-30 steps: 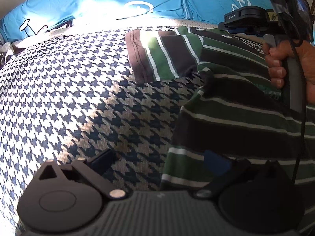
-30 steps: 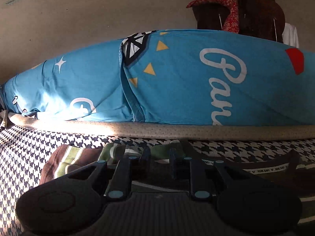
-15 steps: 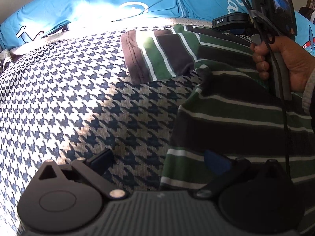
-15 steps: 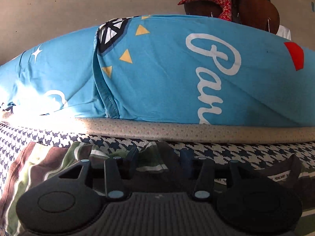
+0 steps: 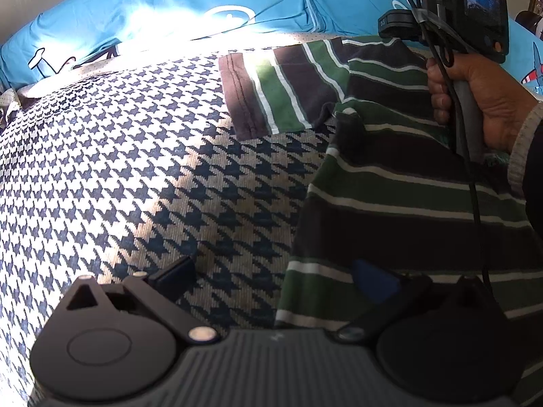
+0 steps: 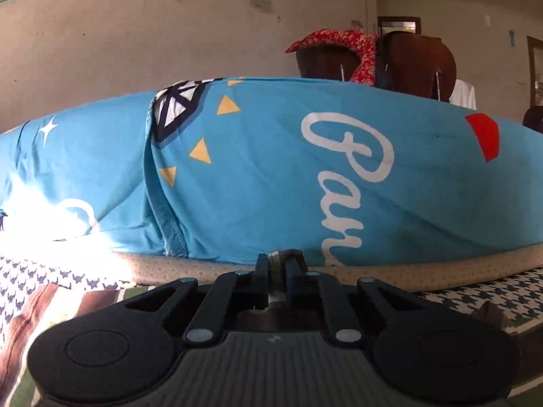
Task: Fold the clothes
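Change: since a second ago the right gripper (image 6: 278,271) has drawn its fingers together and now pinches a thin fold of the striped shirt (image 5: 407,196); its view has tipped up toward the pillows.
Right gripper: fingers nearly meeting, a sliver of green fabric clamped between them.
Left gripper (image 5: 271,274): jaws spread wide; left finger (image 5: 176,271) over the bare cover, right finger (image 5: 373,281) over the shirt's lower left edge, nothing between them.
Shirt: green, dark and white stripes, lying on the houndstooth cover (image 5: 118,169), one sleeve (image 5: 278,91) stretched out flat toward the pillows.
Surroundings: two blue pillows (image 6: 271,169) along the far edge of the bed, a beige dotted sheet edge (image 6: 407,271) beneath them.
Behind: a plain wall (image 6: 135,34); a dark wooden chair (image 6: 414,64) with a red patterned cloth (image 6: 339,40) draped on it.
Left view only: the person's right hand (image 5: 482,101) around the right gripper's handle, a black cable (image 5: 475,186) hanging across the shirt, a grey cuff at the wrist.
Right view only: the pinch itself, the wall and the chair.
Sunlight: a bright patch washes out part of the pillows and the sleeve.
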{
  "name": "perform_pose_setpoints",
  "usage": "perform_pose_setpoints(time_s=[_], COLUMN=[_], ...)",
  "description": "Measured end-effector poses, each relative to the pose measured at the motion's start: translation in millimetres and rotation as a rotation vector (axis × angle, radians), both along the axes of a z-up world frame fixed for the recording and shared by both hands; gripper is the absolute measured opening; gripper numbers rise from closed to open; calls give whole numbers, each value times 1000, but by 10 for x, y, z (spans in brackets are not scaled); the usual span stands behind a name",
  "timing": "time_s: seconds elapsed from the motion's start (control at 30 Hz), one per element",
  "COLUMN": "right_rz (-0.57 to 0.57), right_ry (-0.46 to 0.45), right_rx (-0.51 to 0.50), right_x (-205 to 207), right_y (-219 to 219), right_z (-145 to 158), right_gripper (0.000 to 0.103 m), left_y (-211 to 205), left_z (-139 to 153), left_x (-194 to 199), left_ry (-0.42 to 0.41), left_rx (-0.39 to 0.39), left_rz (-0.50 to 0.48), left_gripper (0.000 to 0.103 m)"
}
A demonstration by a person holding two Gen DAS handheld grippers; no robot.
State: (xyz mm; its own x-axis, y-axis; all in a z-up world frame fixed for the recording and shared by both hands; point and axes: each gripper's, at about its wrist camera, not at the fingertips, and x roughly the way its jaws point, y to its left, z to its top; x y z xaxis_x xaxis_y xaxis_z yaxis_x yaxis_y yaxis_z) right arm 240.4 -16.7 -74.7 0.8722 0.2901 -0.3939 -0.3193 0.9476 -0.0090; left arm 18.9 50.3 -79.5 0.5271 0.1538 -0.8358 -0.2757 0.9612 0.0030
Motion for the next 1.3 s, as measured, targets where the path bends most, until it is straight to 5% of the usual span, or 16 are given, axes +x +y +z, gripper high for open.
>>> perform_pose_setpoints(time_s=[0.2, 0.37, 0.73, 1.0, 1.3], right_rz=[-29, -32, -79, -265, -328], right_ry=[85, 57, 116, 172, 226], right_rx=[46, 83, 76, 75, 111], right_x=[110, -1, -362, -533, -541], right_y=[-35, -105, -602, -1587, -2226], right_z=[-58, 203, 486, 399, 235], right_gripper=[12, 37, 39, 39, 39], left_y=[-42, -16, -103, -416, -778], left_z=[-70, -90, -74, 106, 252], left_x=[50, 70, 199, 19, 234], left_ry=[2, 2, -3, -36, -38], left_rx=[5, 7, 2, -35, -46], left_rz=[1, 0, -6, -49, -97], left_gripper=[103, 103, 103, 103, 103])
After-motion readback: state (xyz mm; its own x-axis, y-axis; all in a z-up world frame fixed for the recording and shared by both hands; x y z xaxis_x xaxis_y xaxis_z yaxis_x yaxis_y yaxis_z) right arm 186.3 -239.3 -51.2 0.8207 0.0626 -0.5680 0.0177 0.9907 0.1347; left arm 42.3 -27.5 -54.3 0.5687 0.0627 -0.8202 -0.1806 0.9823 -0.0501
